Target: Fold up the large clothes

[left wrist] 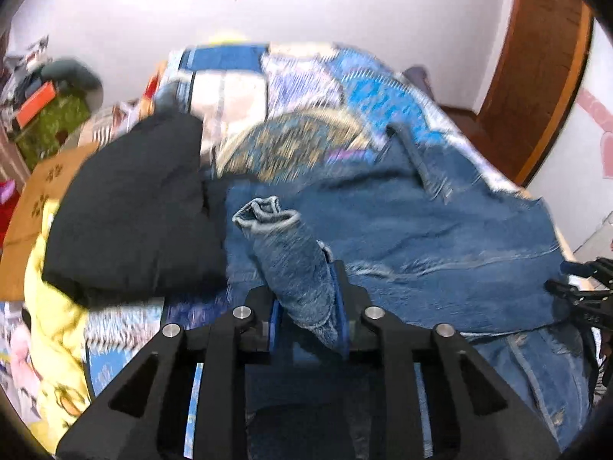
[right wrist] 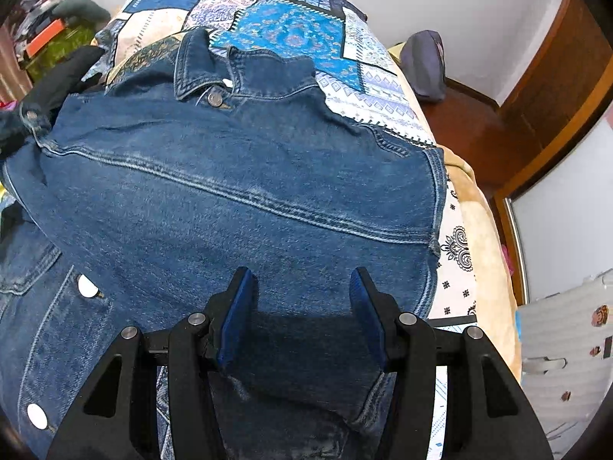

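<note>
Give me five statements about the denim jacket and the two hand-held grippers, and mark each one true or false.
1. The left hand-held gripper is shut on a sleeve cuff of the denim jacket. True.
2. The right hand-held gripper grips the collar. False: its jaws stand open over the jacket's body, with nothing between them.
3. The jacket lies on a patterned patchwork bedspread. True.
4. A red garment lies left of the jacket. False: the garment there is black.
5. The collar lies at the far end of the jacket from the right hand-held gripper. True.
</note>
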A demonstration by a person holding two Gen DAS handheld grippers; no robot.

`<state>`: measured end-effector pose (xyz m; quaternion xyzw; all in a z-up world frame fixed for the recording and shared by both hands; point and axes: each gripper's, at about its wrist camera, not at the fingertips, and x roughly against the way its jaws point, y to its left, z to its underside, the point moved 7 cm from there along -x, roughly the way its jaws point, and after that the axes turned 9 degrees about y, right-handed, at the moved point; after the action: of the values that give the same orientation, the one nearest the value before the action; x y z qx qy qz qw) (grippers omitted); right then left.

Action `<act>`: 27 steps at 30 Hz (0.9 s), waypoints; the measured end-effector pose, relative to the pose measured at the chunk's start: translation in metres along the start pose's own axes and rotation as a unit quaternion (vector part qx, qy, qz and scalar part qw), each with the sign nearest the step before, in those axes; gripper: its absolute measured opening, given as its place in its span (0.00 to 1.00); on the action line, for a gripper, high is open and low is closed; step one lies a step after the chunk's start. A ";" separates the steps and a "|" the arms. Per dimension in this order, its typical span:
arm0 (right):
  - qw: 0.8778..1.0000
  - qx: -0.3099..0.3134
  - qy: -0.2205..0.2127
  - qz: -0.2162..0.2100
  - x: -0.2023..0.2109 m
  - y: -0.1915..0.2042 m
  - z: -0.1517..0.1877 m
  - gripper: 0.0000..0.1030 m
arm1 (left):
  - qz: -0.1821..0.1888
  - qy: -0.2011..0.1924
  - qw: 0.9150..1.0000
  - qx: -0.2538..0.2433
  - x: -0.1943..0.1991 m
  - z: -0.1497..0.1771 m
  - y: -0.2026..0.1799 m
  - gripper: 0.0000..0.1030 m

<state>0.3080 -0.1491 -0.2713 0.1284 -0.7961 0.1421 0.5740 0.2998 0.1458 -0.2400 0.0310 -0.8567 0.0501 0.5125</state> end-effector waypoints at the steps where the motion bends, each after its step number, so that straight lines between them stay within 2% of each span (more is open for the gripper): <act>1: 1.000 0.001 0.001 0.004 -0.003 0.002 0.002 0.48 | -0.002 0.016 1.000 0.008 -0.008 0.006 0.006 0.34; 3: 1.000 0.002 0.003 0.008 -0.009 0.003 0.003 0.48 | -0.022 0.038 0.999 0.026 -0.019 0.017 0.019 0.47; 5: 1.000 0.002 -0.003 0.010 -0.011 0.005 0.004 0.48 | -0.022 0.051 0.997 0.044 -0.023 0.027 0.029 0.64; 8: 1.000 0.005 -0.007 0.016 -0.008 0.003 0.002 0.53 | 0.022 0.064 0.994 0.085 -0.024 0.036 0.045 0.71; 12: 1.000 0.001 -0.007 -0.003 -0.002 -0.001 0.000 0.53 | 0.055 0.075 0.990 0.105 -0.019 0.037 0.049 0.72; 18: 0.999 -0.023 -0.036 -0.010 0.020 -0.025 -0.009 0.53 | 0.053 0.060 0.992 0.096 -0.001 0.024 0.055 0.72; 21: 0.997 -0.048 -0.054 -0.020 0.031 -0.046 -0.015 0.53 | 0.057 0.056 0.992 0.102 -0.001 0.017 0.065 0.76; 27: 0.992 -0.111 -0.044 -0.044 0.019 -0.085 -0.020 0.53 | 0.101 0.103 0.980 0.136 -0.037 0.018 0.071 0.77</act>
<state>0.3508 -0.2207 -0.2402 0.1054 -0.8252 0.0218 0.5546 0.2938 0.2146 -0.2850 0.0088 -0.7831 0.2207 0.5814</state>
